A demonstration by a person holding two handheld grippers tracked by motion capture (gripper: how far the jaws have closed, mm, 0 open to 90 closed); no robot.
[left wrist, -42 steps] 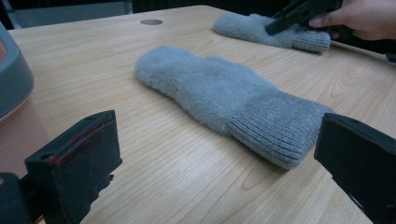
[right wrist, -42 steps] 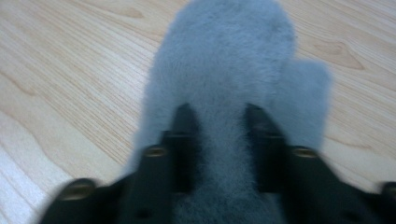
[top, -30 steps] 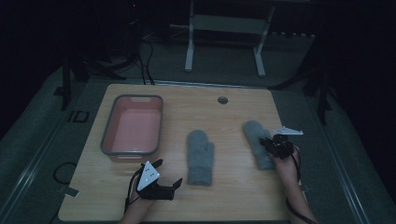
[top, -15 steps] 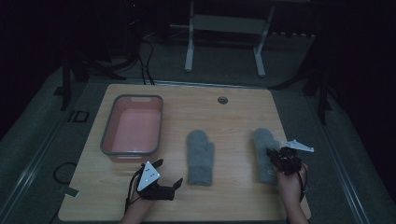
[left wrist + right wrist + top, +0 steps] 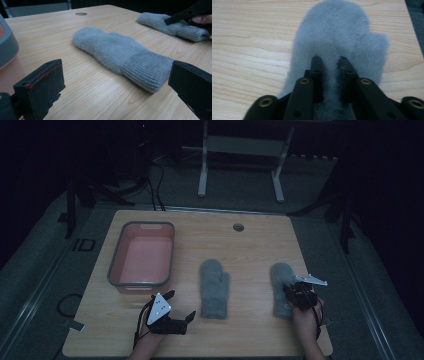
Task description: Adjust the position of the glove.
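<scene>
Right tongs point(image 5: 329, 61) slightly parted, opening.

High view v. dim, gripper views brighter, soft

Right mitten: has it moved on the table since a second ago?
Yes. The right mitten has slid toward the table's near edge, dragged by the right tongs, whose jaws have just been opening with fleece between them. The middle mitten stayed put.

high: above, whole table point(image 5: 250, 245) | tool cams: low, close | shared: mittens point(image 5: 120, 53)
</scene>
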